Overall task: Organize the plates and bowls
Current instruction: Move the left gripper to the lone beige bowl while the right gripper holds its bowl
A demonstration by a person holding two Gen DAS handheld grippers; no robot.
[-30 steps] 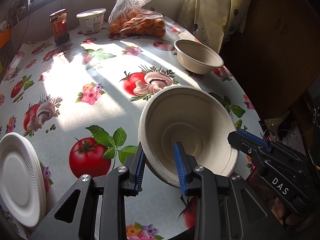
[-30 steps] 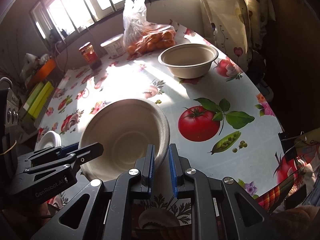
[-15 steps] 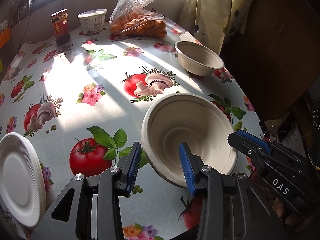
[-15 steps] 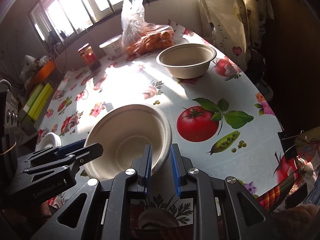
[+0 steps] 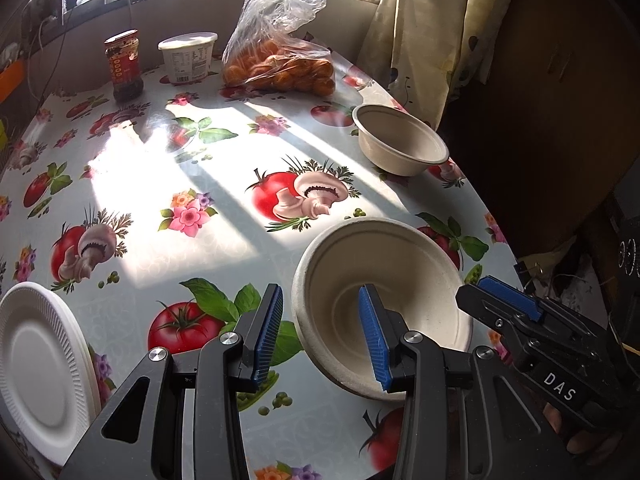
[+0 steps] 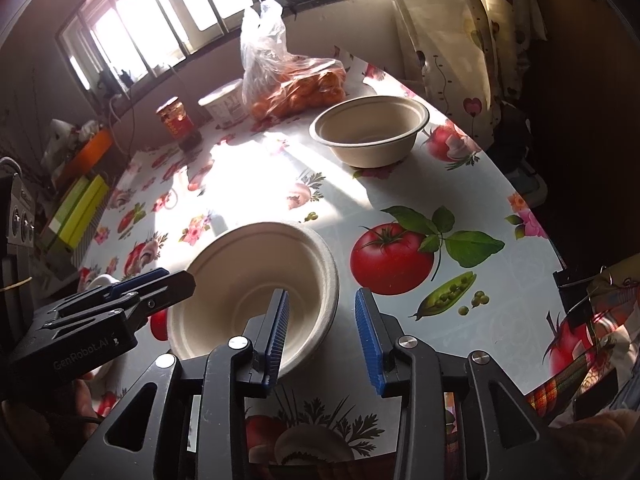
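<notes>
1. Your left gripper [image 5: 320,334] stands open astride the near bowl's [image 5: 382,276] left rim, one pad outside and one inside, neither pressing
2. Your right gripper [image 6: 322,334] has just been opening; its jaws now stand apart across the right rim of that bowl, and no pad grips it
3. The near bowl sits free on the table [image 5: 224,216], close to the near right edge; the far bowl [image 5: 402,144] stands well apart near the right edge, and the white plate [image 5: 38,376] lies at the near left
4. Risk: if you pull either gripper back at a slant, the inside pad may hook the light rim and drag or tip the bowl off the edge
5. Risk: the thin wall will likely buckle if you clamp it hard
6. The near bowl's mouth points up, slightly toward you; being round, it has no long axis, only its upright one
</notes>
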